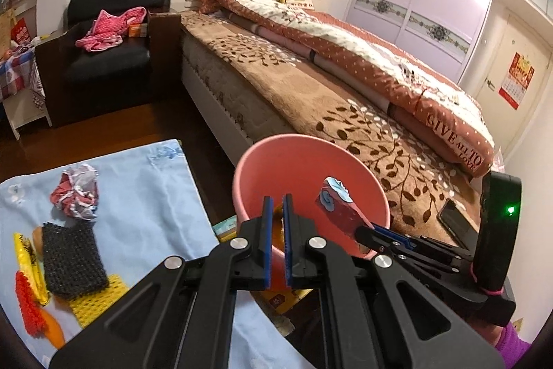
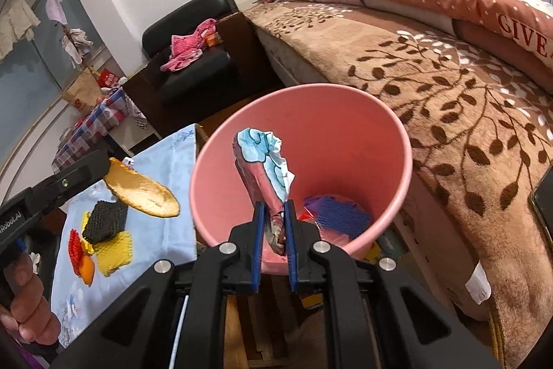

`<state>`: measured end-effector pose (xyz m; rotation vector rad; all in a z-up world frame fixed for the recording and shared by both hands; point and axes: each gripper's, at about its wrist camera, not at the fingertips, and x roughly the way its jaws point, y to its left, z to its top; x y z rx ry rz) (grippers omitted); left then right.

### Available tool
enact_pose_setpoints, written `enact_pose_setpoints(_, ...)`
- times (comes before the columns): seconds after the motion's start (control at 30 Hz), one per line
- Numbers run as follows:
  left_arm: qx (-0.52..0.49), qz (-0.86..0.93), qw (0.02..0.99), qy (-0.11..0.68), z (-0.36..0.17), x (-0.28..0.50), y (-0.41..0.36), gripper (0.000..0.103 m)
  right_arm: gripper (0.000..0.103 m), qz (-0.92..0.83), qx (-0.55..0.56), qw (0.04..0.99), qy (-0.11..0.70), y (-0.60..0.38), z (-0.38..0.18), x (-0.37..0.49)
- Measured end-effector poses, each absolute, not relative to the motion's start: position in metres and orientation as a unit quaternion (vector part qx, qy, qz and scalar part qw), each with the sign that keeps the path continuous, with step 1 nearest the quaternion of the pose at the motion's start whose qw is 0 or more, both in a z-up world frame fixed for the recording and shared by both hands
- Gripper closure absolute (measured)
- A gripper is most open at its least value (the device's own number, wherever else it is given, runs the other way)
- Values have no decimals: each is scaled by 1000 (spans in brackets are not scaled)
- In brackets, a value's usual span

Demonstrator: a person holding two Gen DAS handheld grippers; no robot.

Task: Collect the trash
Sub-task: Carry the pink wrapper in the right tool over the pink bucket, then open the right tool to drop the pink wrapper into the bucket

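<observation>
A pink bin (image 1: 297,161) (image 2: 311,113) stands beside the bed. My right gripper (image 2: 274,213) is shut on a crumpled red and blue wrapper (image 2: 264,161) and holds it over the bin's mouth; the wrapper also shows in the left wrist view (image 1: 337,208). My left gripper (image 1: 277,206) is shut on an orange peel (image 2: 141,187), held just left of the bin's rim. Purple and red trash (image 2: 338,213) lies inside the bin. On the blue cloth (image 1: 145,182) lie a crumpled foil wrapper (image 1: 76,194), a black mesh pad (image 1: 71,260), yellow mesh (image 2: 115,246) and red and orange scraps (image 1: 29,308).
A bed with a brown leaf-pattern blanket (image 1: 311,92) runs along the right. A phone (image 1: 456,222) lies on its near edge. A black armchair (image 1: 110,57) with pink clothes stands at the back left. A low table with a checked cloth (image 2: 93,123) is at far left.
</observation>
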<state>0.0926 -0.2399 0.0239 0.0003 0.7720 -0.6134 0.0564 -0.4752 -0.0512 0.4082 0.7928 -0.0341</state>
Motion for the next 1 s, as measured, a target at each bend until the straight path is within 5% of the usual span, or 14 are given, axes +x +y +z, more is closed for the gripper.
enact_pose_setpoints(1.0, 25, -304, 863, 402, -5, 101, -274, 94, 92, -39, 201, 893, 402, -487, -71, 61)
